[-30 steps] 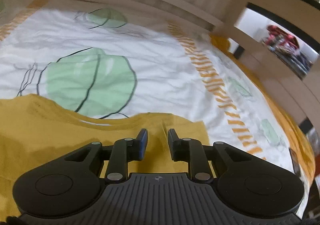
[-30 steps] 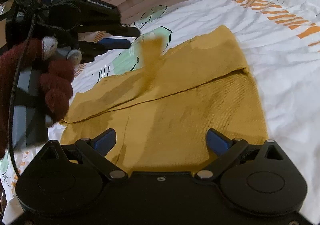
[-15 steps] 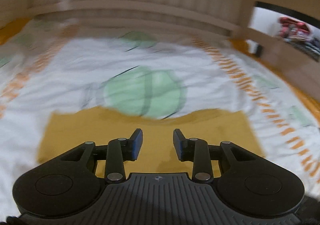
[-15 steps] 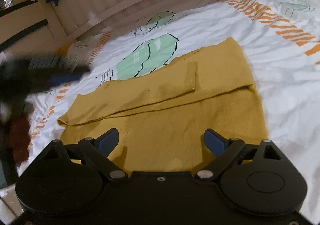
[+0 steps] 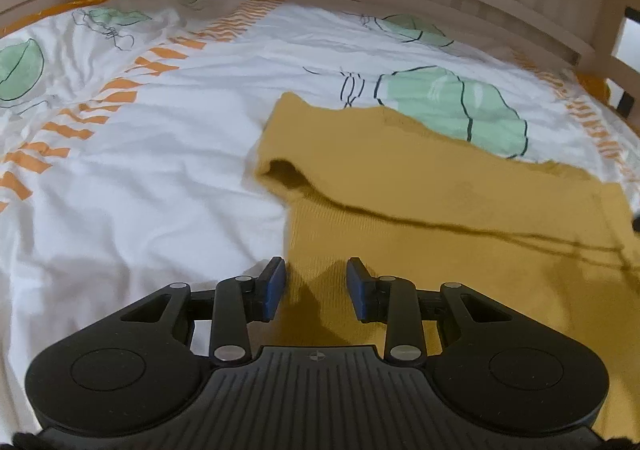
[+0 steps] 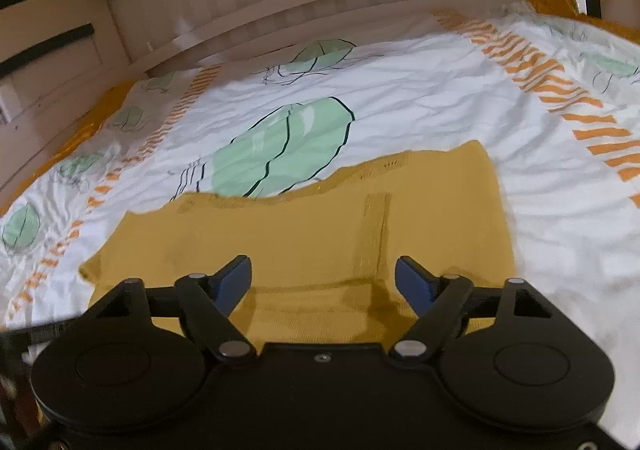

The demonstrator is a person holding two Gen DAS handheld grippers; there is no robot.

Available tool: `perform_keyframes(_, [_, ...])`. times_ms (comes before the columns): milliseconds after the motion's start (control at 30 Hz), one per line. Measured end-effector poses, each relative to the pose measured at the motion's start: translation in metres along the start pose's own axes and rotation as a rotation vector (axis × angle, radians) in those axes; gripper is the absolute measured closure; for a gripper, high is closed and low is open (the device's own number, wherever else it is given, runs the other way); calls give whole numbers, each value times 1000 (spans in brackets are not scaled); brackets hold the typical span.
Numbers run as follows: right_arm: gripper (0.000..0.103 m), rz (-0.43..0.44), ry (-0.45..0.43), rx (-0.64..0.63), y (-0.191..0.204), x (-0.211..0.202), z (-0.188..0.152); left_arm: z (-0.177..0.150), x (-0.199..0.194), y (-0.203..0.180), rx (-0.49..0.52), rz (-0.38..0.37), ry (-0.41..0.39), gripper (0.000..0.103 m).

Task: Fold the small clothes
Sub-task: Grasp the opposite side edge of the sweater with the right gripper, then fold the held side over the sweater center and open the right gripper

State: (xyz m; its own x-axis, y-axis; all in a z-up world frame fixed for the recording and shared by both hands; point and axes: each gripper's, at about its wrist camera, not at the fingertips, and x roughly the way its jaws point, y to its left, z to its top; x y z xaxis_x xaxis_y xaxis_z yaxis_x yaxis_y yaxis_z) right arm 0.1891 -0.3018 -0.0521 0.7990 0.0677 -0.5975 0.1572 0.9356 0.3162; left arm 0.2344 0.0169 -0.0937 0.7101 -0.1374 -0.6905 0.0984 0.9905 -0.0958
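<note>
Left gripper [image 5: 315,282]: fingers spread, holding nothing, over the near left corner of the mustard knit garment [image 5: 460,210].
Right gripper [image 6: 323,282]: spread wide, empty, above the garment's folded layer.

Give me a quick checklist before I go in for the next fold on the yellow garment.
1. Left claw open: ok, jaws apart, nothing between them.
2. Right claw open: ok, jaws wide, nothing held.
3. Garment flat on the sheet: mostly ok, but the folded end at its left bulges open.
4. First fold in place: ok, a flap lies across the top with a straight edge.
5. Left claw lined up on an edge: ok, it straddles the garment's near left edge.
6. Right claw lined up on an edge: cannot tell, the near hem is hidden behind the claw body.
</note>
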Motion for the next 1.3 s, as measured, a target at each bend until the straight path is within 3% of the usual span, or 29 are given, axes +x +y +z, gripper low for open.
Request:
perform_keyframes(67, [34,12,27,37,-8,12,4,-7,1,-1,15,3,-29,69])
perform_keyframes(200, [35,8,61,87,-19,30,6,-18,0,0,25,6,-80,68])
perform_keyframes(400, [39,35,64,125,-24,43,4,-20,2,6,-9,-26,-90,67])
perform_keyframes(500, [66,55,80,124,-22,48,6,-22,2,6,-8,-27,-95,67])
perform_keyframes(533, [81,60,88,121,-21,50,8,-22,2,6,-7,-27,-96,67])
perform_keyframes(667, [84,104,99,64,-5,43,21,-23,3,7,-12,-31,-98,66])
perform_keyframes(833, [86,149,11,23,-2,5,53,-23,2,7,-11,-30,-98,66])
perform_keyframes(1000, [86,21,6,8,-27,-2,63,-23,2,7,-8,-28,-101,66])
perform_keyframes(1300, [82,-118,132,43,-60,37,24,-22,2,7,-8,-29,-102,66])
